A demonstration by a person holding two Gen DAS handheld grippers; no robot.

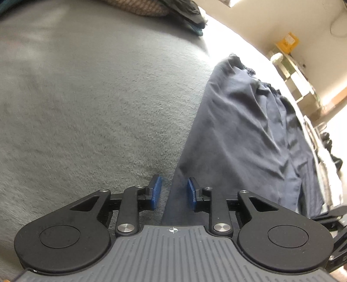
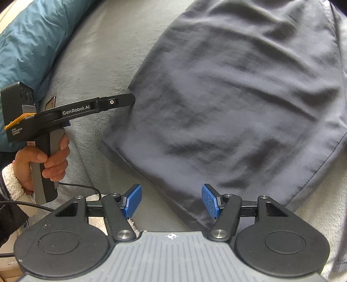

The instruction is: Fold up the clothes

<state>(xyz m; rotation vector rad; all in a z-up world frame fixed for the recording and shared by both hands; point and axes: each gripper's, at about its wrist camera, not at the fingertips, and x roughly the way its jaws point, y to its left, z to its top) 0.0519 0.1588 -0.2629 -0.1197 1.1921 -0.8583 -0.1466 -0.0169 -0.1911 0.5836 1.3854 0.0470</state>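
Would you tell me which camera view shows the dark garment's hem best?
The right wrist view: the dark garment fills it, and its hem runs clearly toward the right gripper. The left wrist view shows the garment stretched along the right side, hem hidden.

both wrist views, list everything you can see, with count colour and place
garment: one, dark navy, spread flat on the blanket, gathered waistband at its far end
blanket: one, grey, fuzzy, under the garment
puffy item: one, teal, quilted, along the blanket's far left edge in the right wrist view
clothes pile: one heap, dark and teal, at the blanket's far edge
knitted item: one, beige, beside that pile
shelf unit: one, pale, by the wall
box: one, yellow, on the shelf
cables: black, near the person's hand
left claw: one, black with blue pads, open over the garment's edge
right claw: one, same colours, open over the hem
hand: one, gripping the left claw's handle, white fleecy cuff
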